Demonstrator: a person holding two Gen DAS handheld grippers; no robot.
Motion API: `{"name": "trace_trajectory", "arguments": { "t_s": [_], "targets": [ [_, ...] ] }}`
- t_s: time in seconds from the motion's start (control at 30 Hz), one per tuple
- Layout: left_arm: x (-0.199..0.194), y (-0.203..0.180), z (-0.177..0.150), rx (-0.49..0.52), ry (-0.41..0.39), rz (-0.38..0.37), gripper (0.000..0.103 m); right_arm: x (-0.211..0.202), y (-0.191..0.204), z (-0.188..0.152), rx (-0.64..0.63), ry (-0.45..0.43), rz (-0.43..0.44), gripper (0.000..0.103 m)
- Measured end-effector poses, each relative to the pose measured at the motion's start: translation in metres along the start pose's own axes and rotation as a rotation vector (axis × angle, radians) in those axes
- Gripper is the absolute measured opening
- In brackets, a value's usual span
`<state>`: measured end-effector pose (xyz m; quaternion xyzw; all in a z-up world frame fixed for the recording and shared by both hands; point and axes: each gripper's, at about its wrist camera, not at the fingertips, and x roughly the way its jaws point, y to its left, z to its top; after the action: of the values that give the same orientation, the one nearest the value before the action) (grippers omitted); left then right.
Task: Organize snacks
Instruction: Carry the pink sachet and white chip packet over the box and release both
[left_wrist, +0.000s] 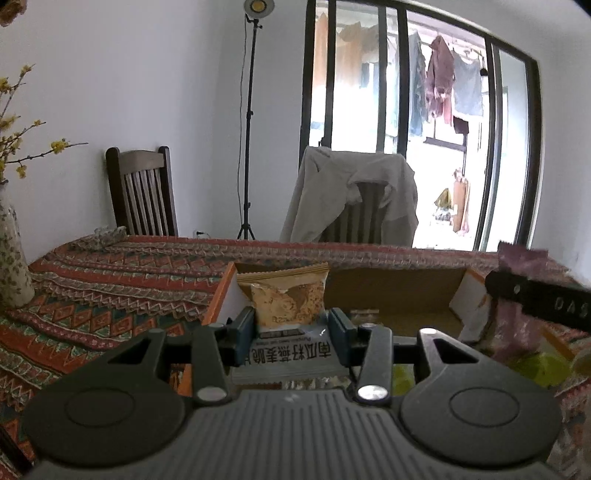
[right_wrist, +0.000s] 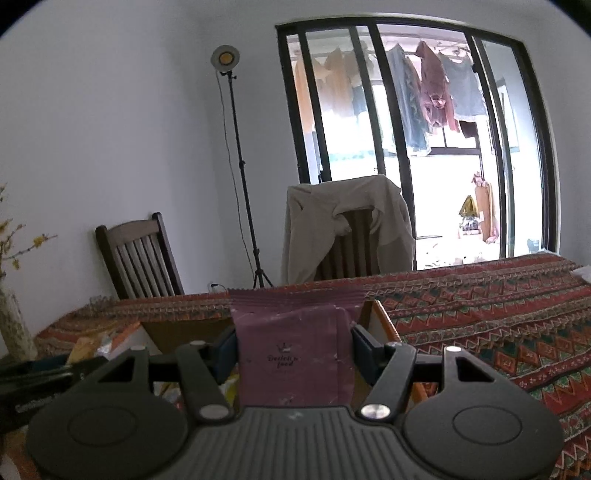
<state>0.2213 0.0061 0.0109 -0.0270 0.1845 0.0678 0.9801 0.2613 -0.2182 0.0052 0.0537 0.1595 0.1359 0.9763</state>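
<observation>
My left gripper is shut on a tan and white snack packet with printed characters, holding it over the left end of an open cardboard box with an orange rim. In the right wrist view my right gripper is shut on a purple snack packet, which stands upright over the box's right end. The purple packet and the right gripper's finger also show at the right edge of the left wrist view. Yellow-green packets lie in the box's right part.
The box sits on a table under a red patterned cloth. A flowered vase with yellow branches stands at the left. Two chairs, one draped with a beige jacket, a light stand and a glass door are behind.
</observation>
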Motion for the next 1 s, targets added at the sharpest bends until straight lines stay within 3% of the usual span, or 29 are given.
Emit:
{"name": "trace_trajectory", "arguments": {
  "t_s": [0.2, 0.27, 0.33, 0.37, 0.47, 1.0],
  "targets": [
    [0.005, 0.001, -0.007, -0.001, 0.008, -0.003, 0.047, 0.003, 0.002, -0.005, -0.027, 0.008, 0.010, 0.066],
    [0.004, 0.003, -0.008, -0.007, -0.001, 0.001, 0.052, 0.001, 0.002, -0.008, -0.030, 0.010, 0.012, 0.086],
    [0.002, 0.005, -0.009, -0.021, -0.009, 0.001, 0.069, -0.002, 0.000, -0.009, -0.020, 0.001, 0.017, 0.098],
    [0.001, 0.007, -0.009, -0.030, -0.019, 0.006, 0.083, -0.004, -0.002, -0.009, -0.015, -0.003, 0.023, 0.102],
    [-0.005, 0.010, -0.010, -0.049, -0.044, 0.012, 0.102, -0.010, -0.005, -0.010, 0.001, -0.016, 0.029, 0.103],
    [-0.014, 0.013, -0.009, -0.082, -0.059, 0.029, 0.103, -0.022, -0.003, -0.011, -0.012, -0.049, -0.011, 0.103]
  ]
}}
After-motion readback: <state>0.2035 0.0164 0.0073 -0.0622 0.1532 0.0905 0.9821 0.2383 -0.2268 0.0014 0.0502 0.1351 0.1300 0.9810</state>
